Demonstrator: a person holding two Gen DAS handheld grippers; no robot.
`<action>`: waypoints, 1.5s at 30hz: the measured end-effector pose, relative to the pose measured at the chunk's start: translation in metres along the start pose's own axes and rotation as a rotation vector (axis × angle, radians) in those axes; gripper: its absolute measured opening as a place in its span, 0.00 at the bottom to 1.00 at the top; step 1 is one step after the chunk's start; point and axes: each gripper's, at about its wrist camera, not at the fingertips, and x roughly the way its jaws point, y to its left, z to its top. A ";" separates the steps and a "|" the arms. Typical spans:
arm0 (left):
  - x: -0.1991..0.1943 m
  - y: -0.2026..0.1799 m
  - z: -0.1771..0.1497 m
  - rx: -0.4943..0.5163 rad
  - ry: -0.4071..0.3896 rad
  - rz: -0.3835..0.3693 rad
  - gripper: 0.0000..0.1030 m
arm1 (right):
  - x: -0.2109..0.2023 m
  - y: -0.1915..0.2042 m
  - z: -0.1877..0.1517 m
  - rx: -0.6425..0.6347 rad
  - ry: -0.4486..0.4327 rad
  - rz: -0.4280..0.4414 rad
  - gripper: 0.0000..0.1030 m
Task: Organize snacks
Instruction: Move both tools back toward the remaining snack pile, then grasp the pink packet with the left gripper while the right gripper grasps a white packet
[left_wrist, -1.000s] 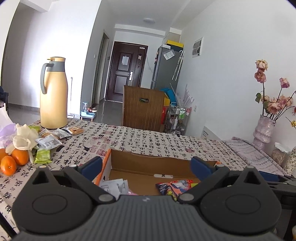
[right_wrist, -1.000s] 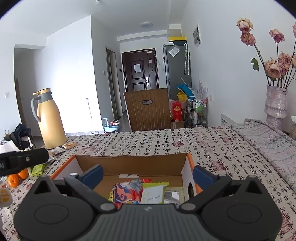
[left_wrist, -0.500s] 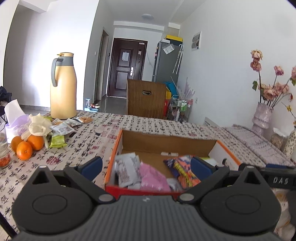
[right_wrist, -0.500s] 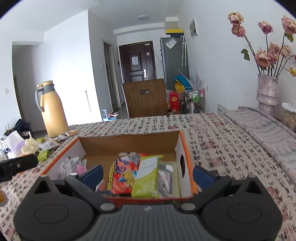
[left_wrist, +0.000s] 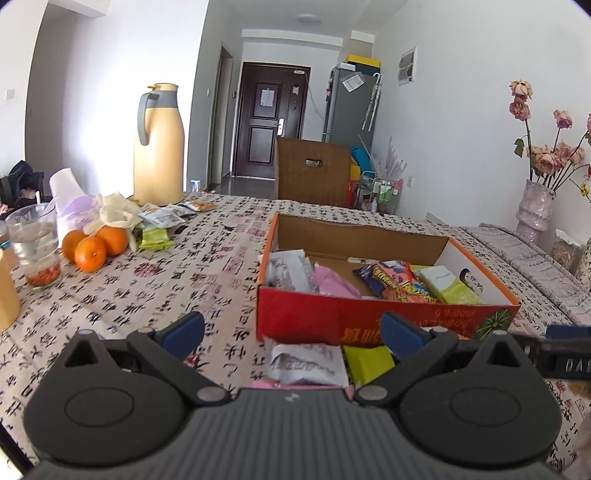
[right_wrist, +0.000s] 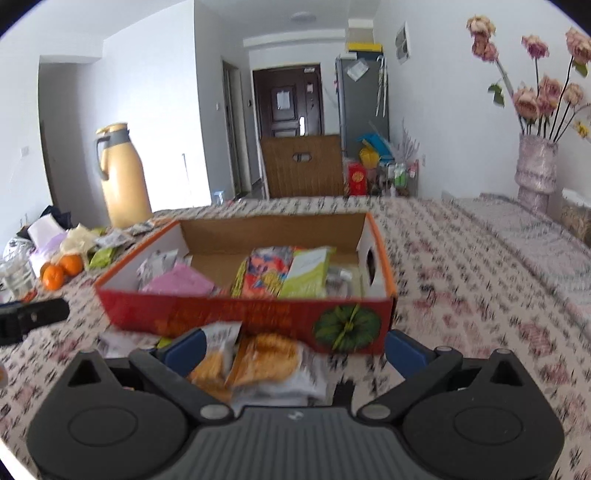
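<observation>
I held both grippers, left (left_wrist: 291, 334) and right (right_wrist: 293, 345), spread wide and empty before the shallow red cardboard box (right_wrist: 243, 314) mid-frame; loose crinkly snack packets (right_wrist: 255, 363) below could slip a hasty pinch.

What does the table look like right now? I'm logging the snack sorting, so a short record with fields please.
container: open cardboard box, red front wall
in box: pink packet, colourful packet, green packet
outside, near side of box: white packet, yellow-green packet, pastry packets
far left: oranges, thermos, loose packets
left gripper: open
right gripper: open
</observation>
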 end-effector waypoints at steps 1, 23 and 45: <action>0.000 0.001 0.000 -0.001 0.004 0.004 1.00 | 0.000 0.002 -0.003 0.002 0.011 0.006 1.00; 0.013 -0.007 -0.012 0.017 0.075 -0.025 1.00 | 0.025 0.009 -0.024 -0.037 0.163 -0.011 0.88; 0.041 -0.014 -0.027 0.052 0.235 0.056 1.00 | 0.022 -0.006 -0.031 -0.024 0.147 -0.004 0.40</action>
